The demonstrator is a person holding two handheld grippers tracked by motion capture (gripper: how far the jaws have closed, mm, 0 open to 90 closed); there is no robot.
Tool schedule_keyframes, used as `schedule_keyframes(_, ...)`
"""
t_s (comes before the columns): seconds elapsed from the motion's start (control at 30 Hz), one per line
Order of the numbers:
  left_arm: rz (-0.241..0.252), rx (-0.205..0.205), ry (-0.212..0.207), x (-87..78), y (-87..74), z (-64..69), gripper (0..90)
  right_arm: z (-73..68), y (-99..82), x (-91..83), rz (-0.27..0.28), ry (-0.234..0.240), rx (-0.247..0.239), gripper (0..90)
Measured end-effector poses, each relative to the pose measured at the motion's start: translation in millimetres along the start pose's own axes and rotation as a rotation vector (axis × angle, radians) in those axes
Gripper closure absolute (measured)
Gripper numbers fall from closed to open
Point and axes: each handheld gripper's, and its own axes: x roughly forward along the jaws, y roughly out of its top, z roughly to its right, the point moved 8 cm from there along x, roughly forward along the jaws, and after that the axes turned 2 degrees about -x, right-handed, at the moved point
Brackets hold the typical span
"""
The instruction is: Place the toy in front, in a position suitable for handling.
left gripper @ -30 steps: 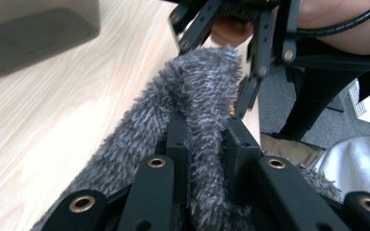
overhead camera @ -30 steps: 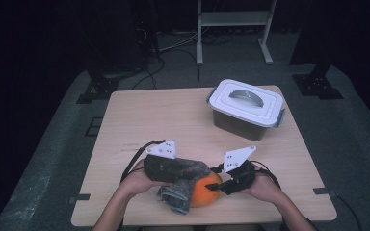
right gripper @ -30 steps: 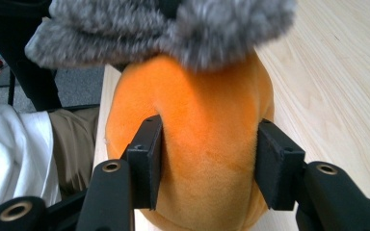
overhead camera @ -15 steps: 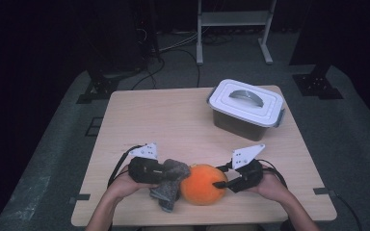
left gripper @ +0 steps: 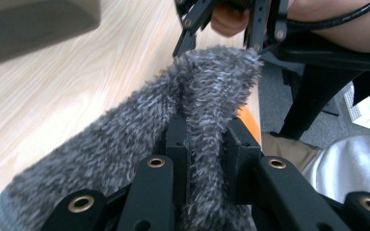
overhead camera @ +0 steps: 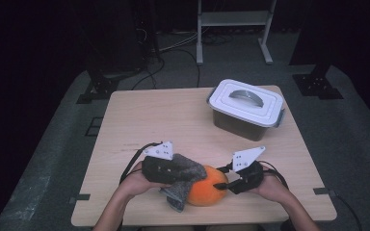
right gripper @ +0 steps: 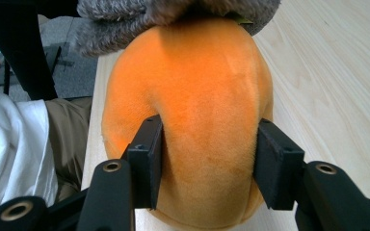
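Right gripper view showed the right gripper [right gripper: 204, 161] clamped across the near end of an orange plush toy [right gripper: 192, 110], its two black jaws pressed into the fabric so that the sides dimpled inward, which suggested a soft, stuffed, very light thing that would squash rather than resist. In the high view the toy [overhead camera: 207, 186] sat at the near edge of the wooden table [overhead camera: 173, 120], between the two hands, with a grey fuzzy sock [overhead camera: 185, 175] draped over its left side. The left gripper [left gripper: 207, 159] was closed tight on a fold of that sock [left gripper: 125, 144], the pile bunched up between its jaws. Both pieces looked limp and grippy rather than slippery, and nothing about them seemed fragile. A hold on the sock's cuff edge, with the toy pinched across its middle where the stuffing was fullest, seemed the surest way to stretch one over the other. A lidded plastic box [overhead camera: 246, 107] stood well apart at the far right.
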Motion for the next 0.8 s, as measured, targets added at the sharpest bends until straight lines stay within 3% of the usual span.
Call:
schedule_keyframes(0.23, -0.028, -0.046, 0.033, -9.3, -30.7, -12.7, 75.2, 3.7, -2.8, -0.3, 0.008, 0.004, 0.03, 48.9)
schedule_keyframes(0.33, -0.009, -0.075, 0.034, -13.2, -37.2, -15.5, 75.2, 1.6, 0.3, 1.1, 0.016, 0.004, 0.029, 48.8)
schedule_keyframes(0.5, 0.016, -0.078, 0.04, -14.3, -26.3, -17.4, 75.3, -0.6, 3.4, 2.4, 0.018, 0.004, 0.016, 48.8)
schedule_keyframes(0.63, 0.025, -0.035, 0.027, -8.2, -10.2, -11.7, 75.2, -2.8, 3.7, 3.3, 0.021, 0.01, 0.017, 47.5)
schedule_keyframes(0.73, 0.002, -0.005, 0.01, -1.3, -7.4, -4.6, 75.3, -6.9, 2.3, 4.1, 0.012, 0.06, 0.044, 40.1)
schedule_keyframes(0.8, -0.005, 0.007, 0.001, 0.2, -9.7, -2.1, 75.3, -4.9, 1.1, 2.7, 0.002, 0.063, 0.058, 34.3)
